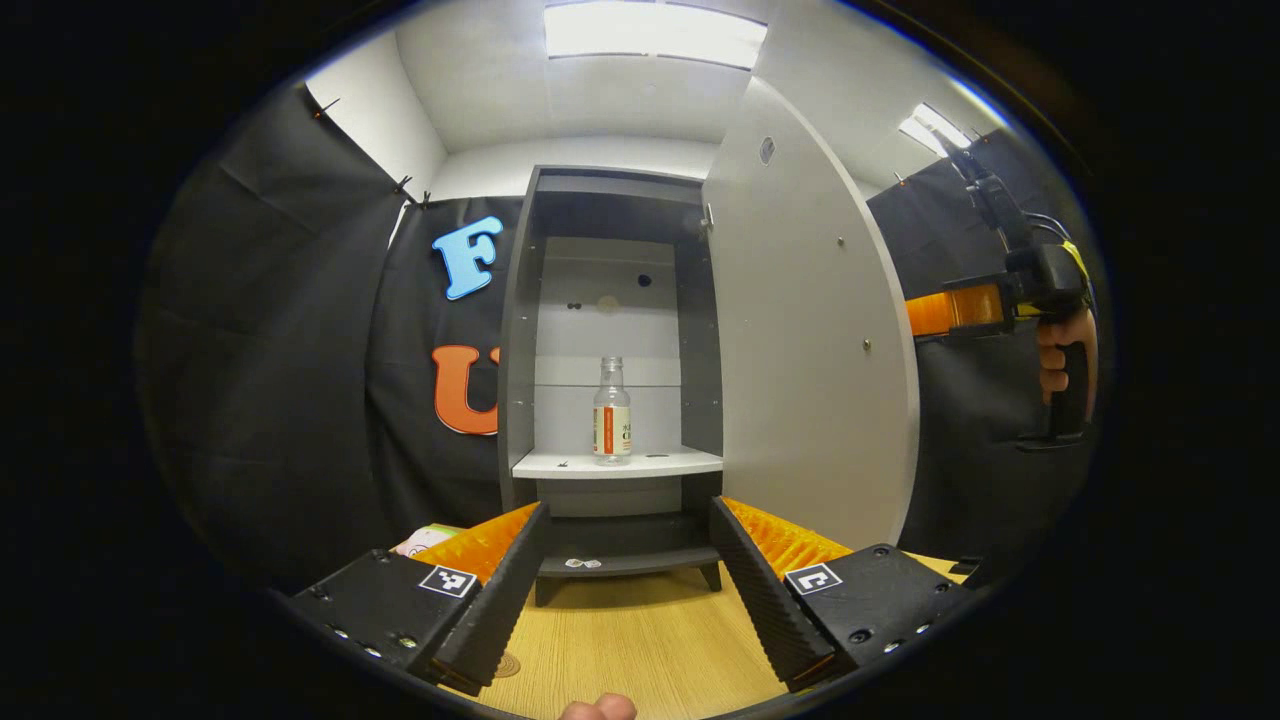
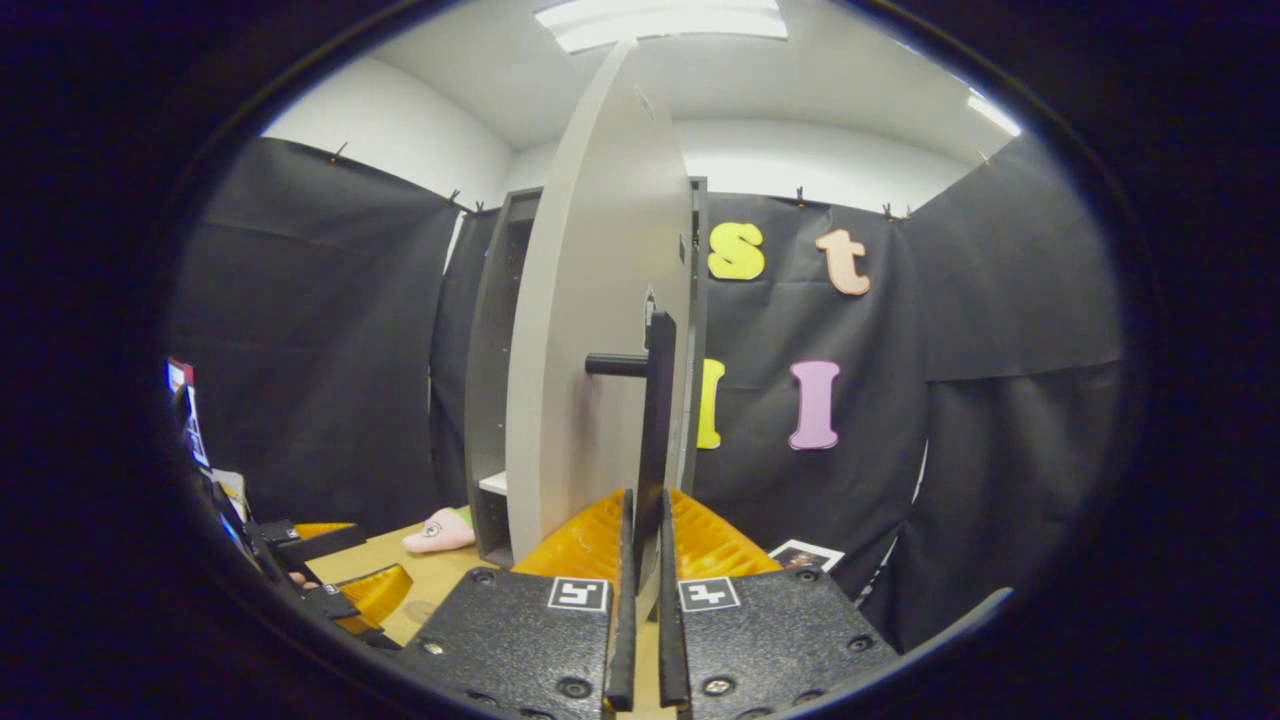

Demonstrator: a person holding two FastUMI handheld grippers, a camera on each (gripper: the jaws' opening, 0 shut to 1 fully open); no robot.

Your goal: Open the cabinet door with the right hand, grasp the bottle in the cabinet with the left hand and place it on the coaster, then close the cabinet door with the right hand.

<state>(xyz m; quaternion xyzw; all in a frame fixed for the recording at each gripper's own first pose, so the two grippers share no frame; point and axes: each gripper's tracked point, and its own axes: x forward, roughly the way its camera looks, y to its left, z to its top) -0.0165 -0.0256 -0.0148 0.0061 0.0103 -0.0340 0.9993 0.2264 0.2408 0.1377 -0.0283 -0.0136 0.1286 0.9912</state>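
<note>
Left gripper view, bottle [image 1: 611, 412] on cabinet shelf beyond spread left tongs [image 1: 628, 600], right tongs [image 2: 640, 600] clamping door handle [image 2: 655, 430].

Bright overhead light, sharp centre, heavy fisheye bend at the rims.

Ceiling panels [image 1: 655, 32] pour even white light down and burn out to pure glare in both views; a second panel [image 1: 935, 128] glows off to the right in the left gripper view. The open cabinet door [image 1: 810, 330] catches that light flat and pale, while the cabinet [image 1: 610, 300] is dimmer in its upper recess and under its shelf. The wooden table [image 1: 640, 640] is evenly lit, with soft shadow beneath the cabinet. The black cloth soaks up light and looks murky. Straight edges bow strongly, the door [image 2: 590, 350] curving like a blade in the right gripper view. Focus holds mid-frame; the rims smear and darken.
</note>
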